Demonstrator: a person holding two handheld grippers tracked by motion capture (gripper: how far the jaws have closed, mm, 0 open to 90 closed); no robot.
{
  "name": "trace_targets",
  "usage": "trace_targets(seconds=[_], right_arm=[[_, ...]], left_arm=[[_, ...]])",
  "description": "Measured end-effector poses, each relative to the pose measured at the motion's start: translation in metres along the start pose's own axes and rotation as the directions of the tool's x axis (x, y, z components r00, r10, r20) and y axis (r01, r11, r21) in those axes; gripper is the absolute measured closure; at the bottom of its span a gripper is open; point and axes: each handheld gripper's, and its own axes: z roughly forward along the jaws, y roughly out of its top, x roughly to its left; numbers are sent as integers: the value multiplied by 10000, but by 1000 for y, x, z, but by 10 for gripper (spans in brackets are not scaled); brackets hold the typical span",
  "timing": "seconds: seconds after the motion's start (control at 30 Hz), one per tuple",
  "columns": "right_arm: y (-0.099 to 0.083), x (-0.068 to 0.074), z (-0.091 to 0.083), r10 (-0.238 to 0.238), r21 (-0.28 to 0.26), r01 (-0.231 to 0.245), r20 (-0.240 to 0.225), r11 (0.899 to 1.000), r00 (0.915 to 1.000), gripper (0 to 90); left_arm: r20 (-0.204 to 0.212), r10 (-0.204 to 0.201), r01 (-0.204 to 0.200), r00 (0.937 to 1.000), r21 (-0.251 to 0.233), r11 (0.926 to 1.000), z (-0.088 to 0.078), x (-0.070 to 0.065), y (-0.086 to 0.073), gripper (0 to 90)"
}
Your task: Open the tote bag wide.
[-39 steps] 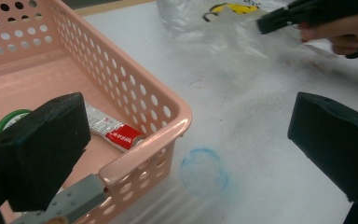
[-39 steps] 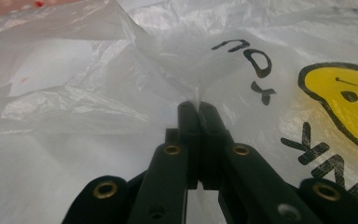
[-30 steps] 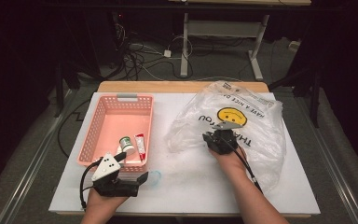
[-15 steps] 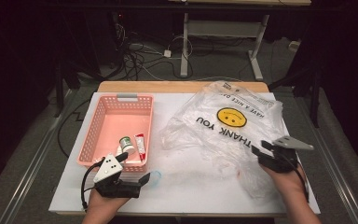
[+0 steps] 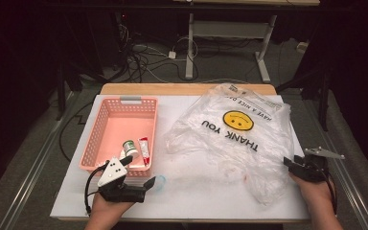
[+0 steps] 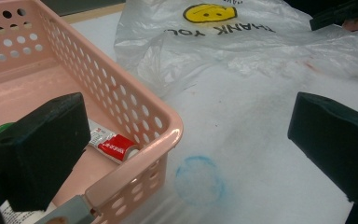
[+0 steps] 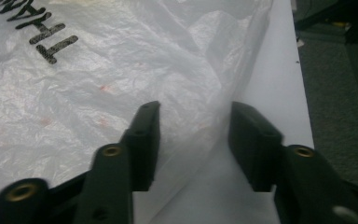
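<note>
A clear plastic bag (image 5: 239, 139) printed with a smiley and "THANK YOU" lies crumpled on the white table (image 5: 196, 203). My right gripper (image 5: 290, 163) is at the bag's right edge. In the right gripper view the bag (image 7: 98, 70) has its edge between the jaws of that gripper (image 7: 195, 109). They have just been closing but stand apart from the film, open. My left gripper (image 5: 139, 171) rests open at the near corner of a pink basket (image 5: 92, 139), one jaw over the basket (image 6: 168, 126) and one over the table.
In the basket lie a small green-lidded jar (image 5: 130, 145) and a red-and-white tube (image 5: 144, 149). A faint blue round mark (image 6: 199, 179) sits on the table by the basket corner. The table's right edge runs just beside the right gripper. Cables and desk legs lie beyond.
My right hand has swept from the middle of the bag out to its right edge. The left hand and the basket have stayed put.
</note>
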Motion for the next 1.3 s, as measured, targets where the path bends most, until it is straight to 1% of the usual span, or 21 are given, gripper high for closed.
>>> trace_targets(seconds=[0.03, 0.07, 0.1, 0.13, 0.17, 0.37, 0.5, 0.57, 0.67, 0.77, 0.8, 0.83, 0.93, 0.97, 1.0, 1.03, 1.13, 1.17, 1.2, 1.23, 1.3], right_arm=[[0, 2, 0, -219, 30, 219, 3, 9998, 9998, 681], [-1, 6, -1, -464, 49, 463, 226, 9989, 9987, 830], [-1, 6, -1, -464, 49, 463, 226, 9989, 9987, 830], [-2, 6, -2, -500, 30, 500, 197, 9987, 9986, 888], [-3, 6, -3, -494, 1, 494, 164, 9988, 9986, 900], [-13, 10, -15, -536, -216, 539, 123, 9983, 9985, 900], [-24, 15, -32, -517, -261, 515, -79, 9983, 9986, 900], [-32, 21, -41, -678, -247, 673, -192, 9974, 9975, 900], [-48, 29, -59, -789, -276, 774, -565, 9966, 9953, 900], [-55, 33, -66, -783, -287, 762, -804, 9967, 9937, 900], [-60, 39, -72, -855, -351, 822, -1056, 9960, 9907, 900], [-60, 39, -72, -855, -351, 822, -1056, 9960, 9907, 900], [-65, 56, -77, -1207, -410, 1158, -1490, 9924, 9814, 899], [-65, 56, -77, -1207, -410, 1158, -1490, 9924, 9814, 899], [-64, 61, -77, -1421, -441, 1370, -1488, 9896, 9786, 853], [-64, 61, -77, -1421, -441, 1370, -1488, 9896, 9786, 853], [-61, 60, -82, -1597, -732, 1496, -1604, 9860, 9740, 702], [-61, 60, -82, -1597, -732, 1496, -1604, 9860, 9740, 702], [-59, 55, -86, -1434, -1048, 1271, -1673, 9863, 9754, 626], [-59, 55, -86, -1434, -1048, 1271, -1673, 9863, 9754, 626], [-57, 53, -89, -1293, -1406, 1055, -1720, 9844, 9766, 562]], left_arm=[[18, 6, -6, 10000, 10, 10000, 0, 0, 0, 0], [40, 10, -10, 10000, 12, 10000, 1, 0, 0, 0], [62, 43, -43, 10000, 15, 10000, 1, -1, 1, 0], [81, 65, -65, 9999, 8, 10000, 1, -1, 1, 0], [97, 97, -97, 9999, 8, 10000, 1, -2, 1, 0], [134, 116, -115, 9998, -65, 9999, 2, -1, 4, 0], [189, 140, -139, 9997, -72, 9999, 5, -1, 5, 0], [218, 162, -160, 9996, -89, 9998, 5, -2, 6, 0], [272, 177, -175, 9995, -74, 9998, 7, -2, 6, 0], [315, 201, -198, 9993, -77, 9998, 8, -3, 7, 0], [335, 224, -221, 9992, -74, 9997, 9, -3, 7, 0], [339, 228, -225, 9992, -75, 9997, 9, -3, 8, 0], [282, 226, -223, 9993, -87, 9997, 11, -4, 8, 0], [282, 226, -223, 9993, -87, 9997, 11, -4, 8, 0], [255, 204, -202, 9995, -70, 9998, 11, -3, 8, 0], [233, 174, -173, 9996, -82, 9998, 11, -3, 8, 0], [192, 129, -129, 9997, -36, 9999, 11, 0, 8, 0], [168, 78, -78, 9998, -40, 10000, 11, 1, 7, 0], [142, 44, -43, 9999, -23, 10000, 11, 2, 7, 0], [128, 21, -21, 9999, -11, 10000, 11, 3, 7, 0], [86, -23, 23, 10000, 4, 10000, 11, 4, 7, 0]])
